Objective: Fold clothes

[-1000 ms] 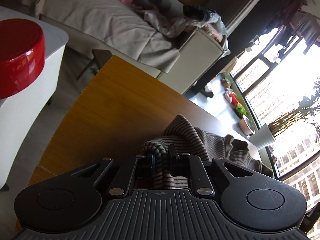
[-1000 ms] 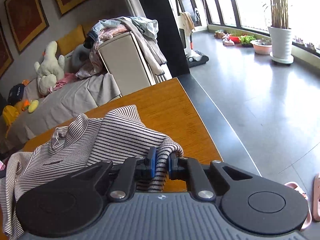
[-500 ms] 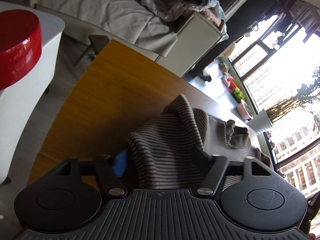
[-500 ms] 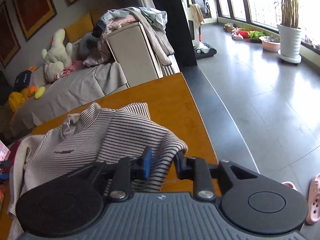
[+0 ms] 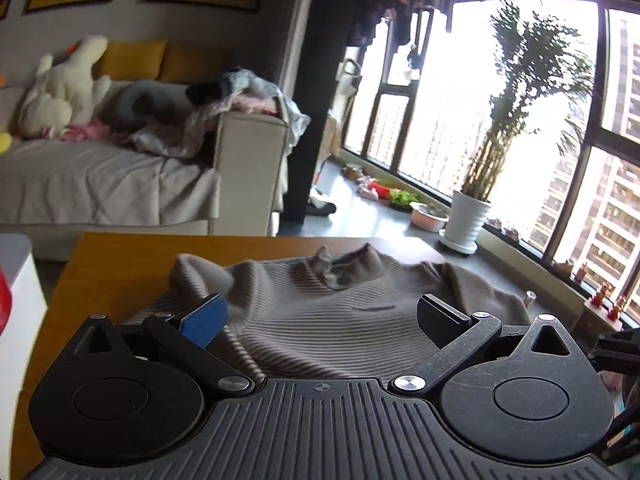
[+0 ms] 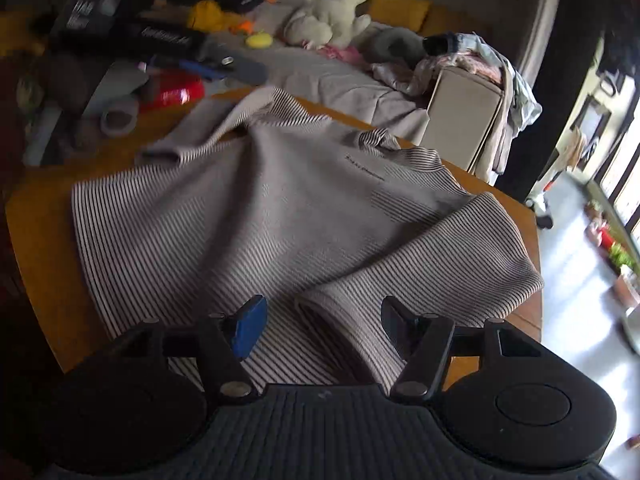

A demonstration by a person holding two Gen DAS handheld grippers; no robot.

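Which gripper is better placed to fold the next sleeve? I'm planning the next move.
Probably the right gripper: it is open with the sleeve lying between its fingers. The open left gripper faces the sweater's body.

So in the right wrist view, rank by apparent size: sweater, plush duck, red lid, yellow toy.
1. sweater, by far the largest
2. plush duck
3. red lid, partly hidden and nearer the camera than the duck, so unsure
4. yellow toy

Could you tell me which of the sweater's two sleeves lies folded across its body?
The sleeve next to the right gripper, by the window-side table edge; the other sleeve stretches away towards the red container.
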